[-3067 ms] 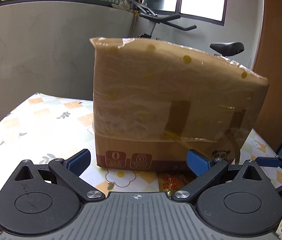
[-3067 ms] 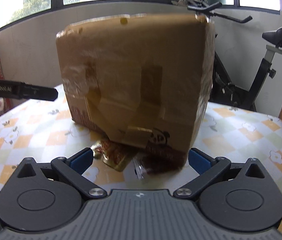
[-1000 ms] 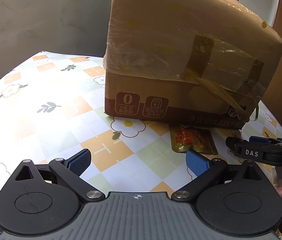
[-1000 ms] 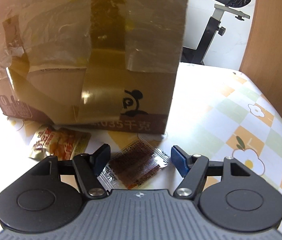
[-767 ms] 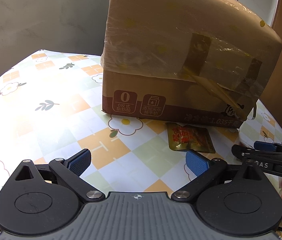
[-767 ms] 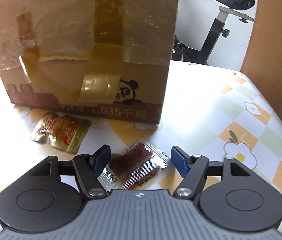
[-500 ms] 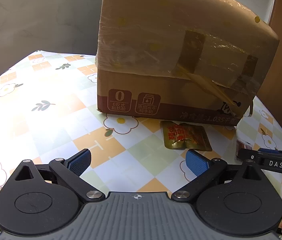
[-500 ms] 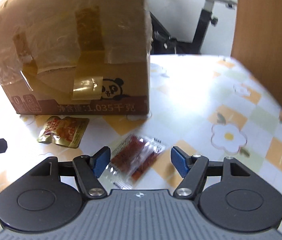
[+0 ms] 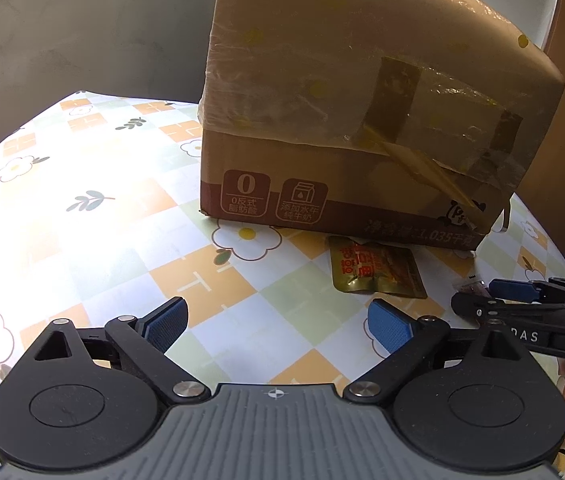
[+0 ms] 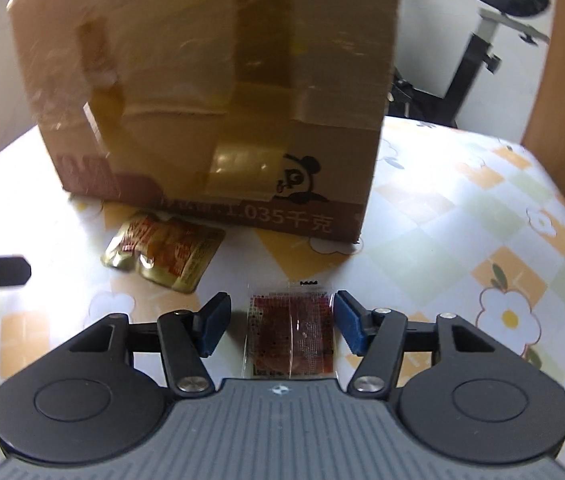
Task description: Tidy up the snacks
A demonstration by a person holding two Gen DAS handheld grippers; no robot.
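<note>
Fingers of the right gripper (image 10: 280, 326) closing, blue pads either side of a small clear packet (image 10: 290, 336) of dark red snack lying flat on the tabletop (image 10: 462, 240). Right pad just at the packet's edge, left pad set apart with a strip of cloth showing between — no firm press visible yet. Near end of the packet cut off by the gripper's grey body. Print on it too fine to read.

Left gripper (image 9: 278, 326) spread wide but closing a little, nothing between its fingers except checked, flowered tablecloth. Further out and slightly right of its right finger, a gold foil packet (image 9: 376, 270) with red lettering, lying flat, clear of both grippers. Seen in the right wrist view to the left of the clear packet, near but not touching it.

Beyond the gold packet, a taped cardboard box (image 9: 362, 120) standing on the tabletop, its lower edge just behind the foil; touching or not, hard to say. Box top cut off in both views, so open or shut cannot be told. Right wrist view smeared by motion blur, especially on the box's left side.

Far right in that view, an exercise bike (image 10: 482, 48), partly hidden behind the box — only seat and post visible.
</note>
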